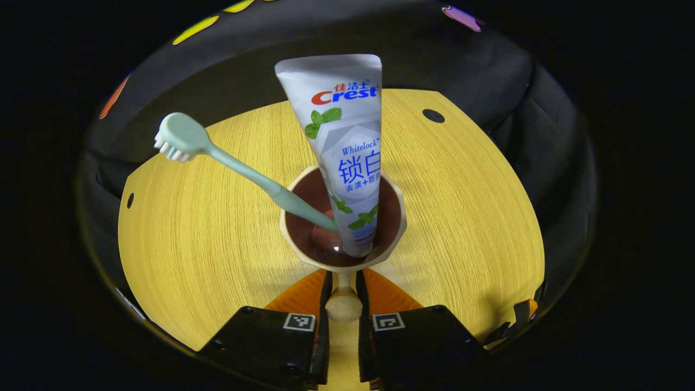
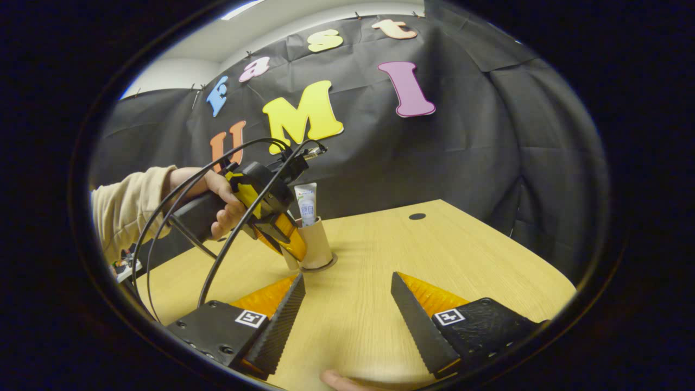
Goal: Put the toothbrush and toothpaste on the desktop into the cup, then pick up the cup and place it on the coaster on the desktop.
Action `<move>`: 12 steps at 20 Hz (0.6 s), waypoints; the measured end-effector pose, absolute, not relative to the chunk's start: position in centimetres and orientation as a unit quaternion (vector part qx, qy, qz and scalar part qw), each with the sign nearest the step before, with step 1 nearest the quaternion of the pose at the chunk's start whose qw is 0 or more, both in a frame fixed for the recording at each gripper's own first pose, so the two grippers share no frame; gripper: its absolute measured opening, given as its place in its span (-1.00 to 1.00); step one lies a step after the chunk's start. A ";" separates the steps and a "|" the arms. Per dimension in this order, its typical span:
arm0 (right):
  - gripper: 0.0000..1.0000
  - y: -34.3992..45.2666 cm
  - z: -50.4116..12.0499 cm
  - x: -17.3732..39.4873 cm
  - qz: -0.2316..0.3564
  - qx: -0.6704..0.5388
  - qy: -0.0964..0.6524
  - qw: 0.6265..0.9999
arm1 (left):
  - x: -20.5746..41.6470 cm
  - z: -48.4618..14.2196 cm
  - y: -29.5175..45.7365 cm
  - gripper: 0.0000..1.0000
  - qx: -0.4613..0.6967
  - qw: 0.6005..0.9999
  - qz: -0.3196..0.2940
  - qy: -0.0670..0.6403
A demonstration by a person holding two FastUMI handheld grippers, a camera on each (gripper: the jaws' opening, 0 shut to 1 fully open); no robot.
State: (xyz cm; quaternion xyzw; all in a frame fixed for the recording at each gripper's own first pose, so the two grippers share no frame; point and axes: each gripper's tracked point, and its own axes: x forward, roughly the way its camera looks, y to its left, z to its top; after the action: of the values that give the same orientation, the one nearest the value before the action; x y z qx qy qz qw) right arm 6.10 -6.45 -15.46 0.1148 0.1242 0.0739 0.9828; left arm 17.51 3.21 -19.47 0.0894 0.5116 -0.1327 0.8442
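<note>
A beige cup (image 1: pixel 399 228) with a dark inside stands on the wooden table (image 1: pixel 190 228). A white toothpaste tube (image 1: pixel 347 141) stands upright in it, and a pale green toothbrush (image 1: pixel 239 168) leans out to the left, head up. My left gripper (image 1: pixel 343 293) is shut on the cup's handle (image 1: pixel 343 307). In the right gripper view the cup (image 2: pixel 317 244) rests on a thin grey coaster (image 2: pixel 326 266), with the toothpaste (image 2: pixel 307 203) sticking out. The left gripper (image 2: pixel 293 252) is at its left side, held by a hand (image 2: pixel 217 201). My right gripper (image 2: pixel 347 288) hovers open, nearer than the cup.
The table (image 2: pixel 461 255) has a small dark hole (image 2: pixel 417 216) near its far right edge. Black cables (image 2: pixel 179 217) loop from the left gripper over the table's left side. Black cloth walls surround the table.
</note>
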 end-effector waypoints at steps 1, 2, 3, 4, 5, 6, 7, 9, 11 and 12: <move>0.92 -6.5 -15.5 5.9 0.073 0.111 0.123 0.983 | 17.7 -19.9 3.7 -0.49 0.089 0.845 -0.131 0.511; 0.92 -6.5 -15.6 5.8 0.074 0.108 0.123 0.984 | 18.0 -20.0 4.0 -0.48 0.089 0.847 -0.130 0.508; 0.92 -6.4 -15.6 5.6 0.074 0.107 0.124 0.984 | 17.9 -19.9 4.5 -0.46 0.089 0.850 -0.130 0.503; 0.92 -6.3 -15.6 5.5 0.074 0.106 0.125 0.984 | 18.0 -19.8 4.9 -0.46 0.089 0.853 -0.132 0.498; 0.92 -6.2 -15.6 5.3 0.075 0.105 0.126 0.984 | 18.2 -19.4 5.3 -0.43 0.090 0.857 -0.134 0.489; 0.92 -6.1 -15.5 5.2 0.074 0.104 0.125 0.984 | 18.5 -19.0 5.7 -0.41 0.090 0.864 -0.135 0.477; 0.92 -6.0 -15.4 5.0 0.074 0.103 0.124 0.984 | 18.7 -18.6 6.1 -0.38 0.091 0.869 -0.136 0.467; 0.92 -5.8 -15.0 4.6 0.073 0.103 0.122 0.984 | 19.1 -17.6 7.3 -0.13 0.091 0.881 -0.132 0.446; 0.92 -5.5 -14.7 4.2 0.071 0.100 0.118 0.985 | 18.9 -17.0 8.7 -0.02 0.076 0.889 -0.123 0.435; 0.92 -5.2 -14.4 3.9 0.071 0.098 0.116 0.986 | 18.6 -16.7 9.1 0.00 0.065 0.892 -0.124 0.431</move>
State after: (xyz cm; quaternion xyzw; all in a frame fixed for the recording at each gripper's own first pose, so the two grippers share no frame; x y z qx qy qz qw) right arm 3.85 -5.25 -14.40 0.0983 0.1162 0.0710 0.9858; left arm 18.64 9.14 -16.71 0.0646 0.4306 -0.1235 0.8917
